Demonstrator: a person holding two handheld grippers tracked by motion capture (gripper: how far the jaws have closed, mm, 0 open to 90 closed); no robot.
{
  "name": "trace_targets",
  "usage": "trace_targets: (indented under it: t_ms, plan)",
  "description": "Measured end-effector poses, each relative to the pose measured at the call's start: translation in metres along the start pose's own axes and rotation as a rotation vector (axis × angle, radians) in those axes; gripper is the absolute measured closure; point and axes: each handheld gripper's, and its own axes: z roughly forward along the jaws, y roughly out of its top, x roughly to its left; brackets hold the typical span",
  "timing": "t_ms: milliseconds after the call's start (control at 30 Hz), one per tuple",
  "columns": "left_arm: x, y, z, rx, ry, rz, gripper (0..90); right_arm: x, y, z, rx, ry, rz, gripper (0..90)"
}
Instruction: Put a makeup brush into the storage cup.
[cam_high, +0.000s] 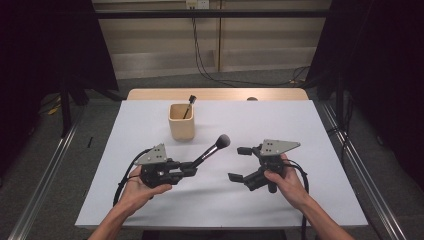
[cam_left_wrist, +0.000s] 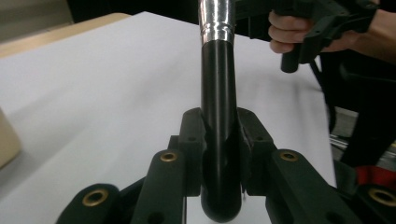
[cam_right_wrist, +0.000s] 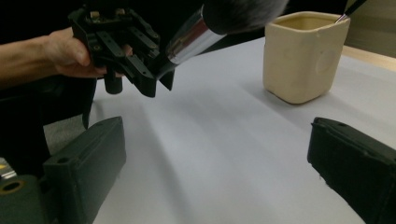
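Note:
A makeup brush (cam_high: 212, 148) with a black handle, silver ferrule and dark bristle head juts up and to the right from my left gripper (cam_high: 192, 166), which is shut on its handle (cam_left_wrist: 218, 116). Its bristles (cam_right_wrist: 240, 11) hang above the table, right of a cream cup (cam_high: 181, 121). The cup (cam_right_wrist: 303, 53) stands upright at the table's middle rear with a thin dark-handled tool (cam_high: 189, 106) leaning inside it. My right gripper (cam_high: 239, 163) hovers open at the right, jaws wide apart with nothing between them, pointing left toward the brush.
The white table top (cam_high: 300, 130) spreads around both hands. A wooden strip (cam_high: 150, 94) runs along its far edge. Beyond it are grey floor, cables and dark curtains at both sides.

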Motion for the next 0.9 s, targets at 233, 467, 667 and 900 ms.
trace_targets:
  t_ms: [233, 467, 667, 900]
  plan:
    - [-0.001, -0.001, 0.002, -0.030, 0.003, -0.008, 74.4, 0.000, 0.003, 0.007, -0.053, 0.038, 0.024, 3.6]
    - [-0.003, 0.001, 0.004, -0.027, -0.005, -0.001, 74.5, 0.002, 0.008, 0.014, -0.064, 0.058, 0.014, 3.6]
    - [-0.005, 0.001, 0.008, -0.031, -0.007, 0.000, 74.5, 0.002, 0.012, 0.015, -0.082, 0.064, 0.015, 7.9]
    - [-0.007, 0.001, 0.013, -0.020, -0.022, 0.008, 74.5, 0.000, 0.017, 0.021, -0.098, 0.080, 0.024, 15.5]
